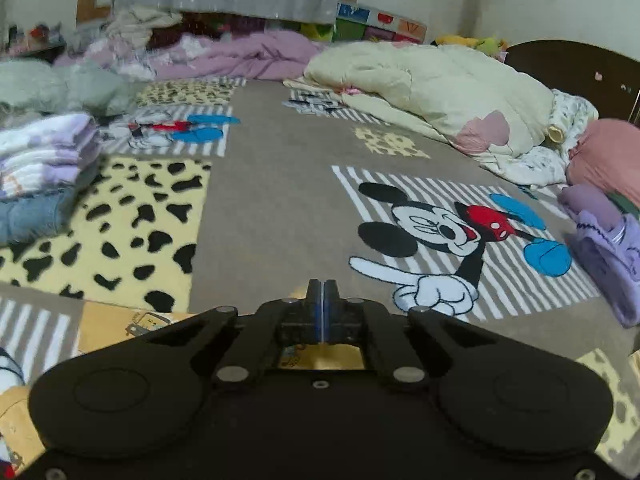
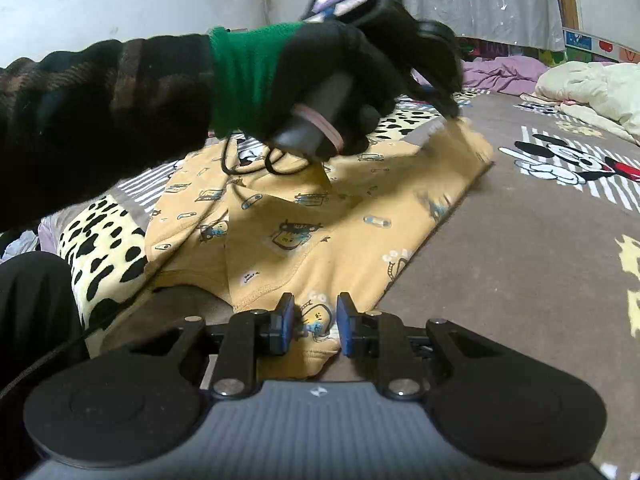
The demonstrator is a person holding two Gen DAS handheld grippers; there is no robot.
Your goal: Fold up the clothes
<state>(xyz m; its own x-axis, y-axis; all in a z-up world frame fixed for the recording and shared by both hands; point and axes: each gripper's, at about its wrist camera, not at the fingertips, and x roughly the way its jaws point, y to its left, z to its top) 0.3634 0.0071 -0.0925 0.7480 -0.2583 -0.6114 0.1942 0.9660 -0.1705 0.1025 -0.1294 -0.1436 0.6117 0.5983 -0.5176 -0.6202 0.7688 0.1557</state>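
Biggest thing here is the cartoon-mouse blanket (image 2: 540, 240) over the bed, and everything else sits relative to it. The yellow printed garment (image 2: 304, 240) lies flat on the blanket's near part, close to the person, beside the cow-spot patch. Looks like kids' pajamas, though I can't say top or bottoms. Its long axis runs from the near hem out toward the mouse picture, the far end pointing away and to the right.

Folded clothes (image 1: 44, 168) are stacked at the blanket's left edge, a lilac garment (image 1: 604, 256) waits at its right edge, so I'd guess the sorting goes pile to pile.

The gloved left hand (image 2: 340, 80) reaches across to the garment's far corner. The left gripper (image 1: 321, 294) has its pads pressed together; from the right wrist view it seems to pinch that far corner (image 2: 460, 128), slightly lifted off the blanket, probably to carry it back over for a fold.

The right gripper (image 2: 313, 322) sits at the near hem, jaws partly spread with fabric bunched between them; I can't tell whether they really bite. My guess is it's anchoring that end.
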